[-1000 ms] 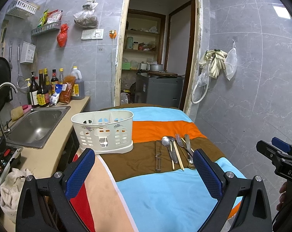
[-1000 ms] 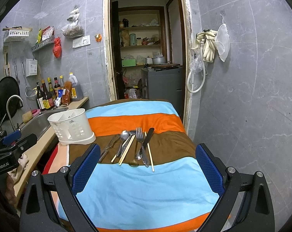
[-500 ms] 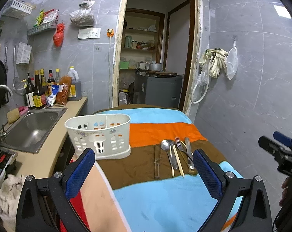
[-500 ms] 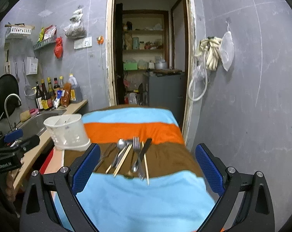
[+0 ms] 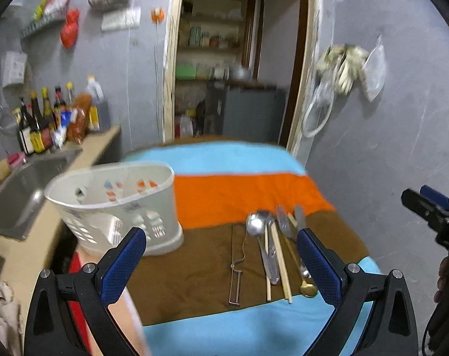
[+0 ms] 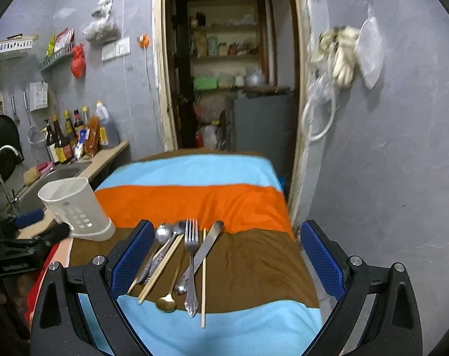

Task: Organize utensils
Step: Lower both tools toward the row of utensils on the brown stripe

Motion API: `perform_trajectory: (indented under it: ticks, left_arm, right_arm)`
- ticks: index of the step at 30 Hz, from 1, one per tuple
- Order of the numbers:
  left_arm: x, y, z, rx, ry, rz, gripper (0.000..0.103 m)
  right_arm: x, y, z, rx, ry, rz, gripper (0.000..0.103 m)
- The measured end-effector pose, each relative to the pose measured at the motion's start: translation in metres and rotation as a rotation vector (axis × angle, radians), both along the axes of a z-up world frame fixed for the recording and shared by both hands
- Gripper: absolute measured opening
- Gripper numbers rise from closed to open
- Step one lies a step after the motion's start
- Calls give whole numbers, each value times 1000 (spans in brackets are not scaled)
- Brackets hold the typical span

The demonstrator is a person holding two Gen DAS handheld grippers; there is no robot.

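Both hand-held grippers nearer, jaws wide, steel cutlery (image 6: 189, 255), perforated plastic caddy (image 5: 117, 204)

grey tiled walls (image 6: 387, 148), open doorway (image 6: 230, 89), sink (image 5: 19, 190).

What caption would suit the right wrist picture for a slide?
Open right gripper hovers over utensils on a striped cloth, white caddy at left.

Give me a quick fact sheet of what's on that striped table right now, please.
surface: striped cloth in blue, orange, brown
cutlery: fork, knife, spoons, chopsticks, lying together on the brown stripe
container: white basket, on the table's left edge, nearest the sink
left gripper: fingers open, holding nothing
right gripper: fingers open, holding nothing
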State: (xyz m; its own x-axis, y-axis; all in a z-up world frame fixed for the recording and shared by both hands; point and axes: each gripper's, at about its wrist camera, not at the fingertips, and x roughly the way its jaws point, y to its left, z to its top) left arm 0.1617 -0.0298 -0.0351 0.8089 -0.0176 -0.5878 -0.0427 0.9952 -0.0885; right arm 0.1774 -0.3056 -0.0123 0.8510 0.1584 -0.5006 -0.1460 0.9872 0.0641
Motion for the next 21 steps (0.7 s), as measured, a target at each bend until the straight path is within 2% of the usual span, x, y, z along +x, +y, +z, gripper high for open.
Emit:
perform_trajectory:
  ticks: [3,11,13,14,17,19,21]
  left_arm:
    - [29,-1,-23,-13,97,26,102]
    - [77,-3,-74,-11,241,52,102]
    - [84,-4,-83,-12,267,51,102]
    - [87,-4,-85,-15,275,47,101]
    - [94,-8,-94,-17,303,16,90]
    - [100,-14,-100,-11,331,-13,83]
    - [105,-17,-106,-12,354,-36,69]
  right_arm:
    - [32,-7,-28,46,86,37,97]
    - [94,-9,-111,144,266,130,96]
    - [101,-3,-127,150,292,147,94]
    - [107,-1,-138,156,315,158,88]
    - [114,3,-158,166,354,172,76]
    - [116,4,-163,174,360,181,76]
    - [118,5,-161,181,356,194,74]
